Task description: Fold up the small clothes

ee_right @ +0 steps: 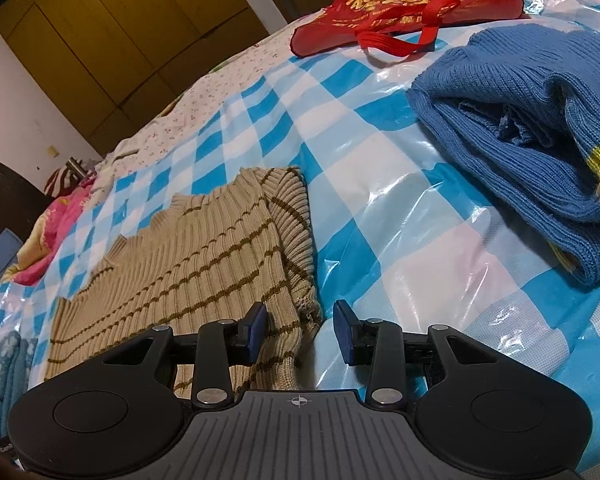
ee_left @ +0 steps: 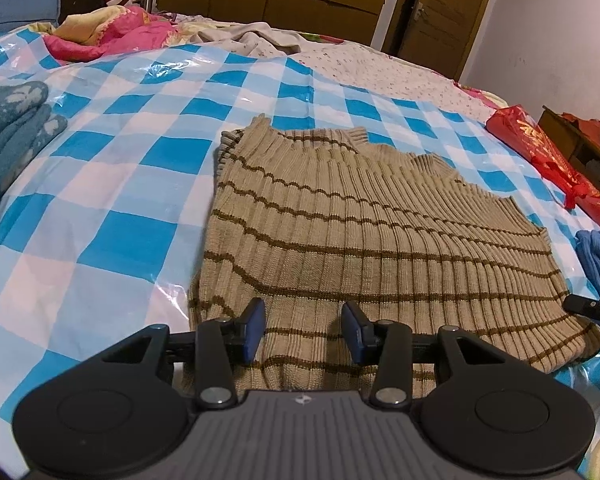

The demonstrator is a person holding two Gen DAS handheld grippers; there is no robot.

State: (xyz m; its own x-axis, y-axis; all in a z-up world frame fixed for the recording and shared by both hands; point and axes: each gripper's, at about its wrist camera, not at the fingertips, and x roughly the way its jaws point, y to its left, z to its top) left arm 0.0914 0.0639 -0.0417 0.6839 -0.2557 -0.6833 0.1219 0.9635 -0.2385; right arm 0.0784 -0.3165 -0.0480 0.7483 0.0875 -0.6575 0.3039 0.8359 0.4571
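Left wrist view, nearest item: left tongs [ee_left: 304,330], blue pads spread and pinching nothing, poised over the near hem of the striped tan sweater [ee_left: 340,248]. Sweater lies flat on the checked plastic sheet [ee_left: 112,184] covering the bed, sleeves apparently tucked in, collar at the far end. Right wrist view, nearest item: right tongs [ee_right: 300,330], likewise spread and empty, straddling the sweater's [ee_right: 204,248] near right corner, one pad over knit, the other over bare sheet. To the right, mid-distance: blue knit garment [ee_right: 532,128], loosely bundled. To the left, mid-distance: teal patterned cloth [ee_left: 8,136]. Far right: red bag [ee_right: 412,4]. Far left: pink bedding [ee_left: 112,32]. Step judged in hand: gripping the near hem to fold it toward the collar. Advice: bite both hem corners deep enough to catch every layer, lift evenly, keep stripes parallel, avoid snagging the slippery sheet.
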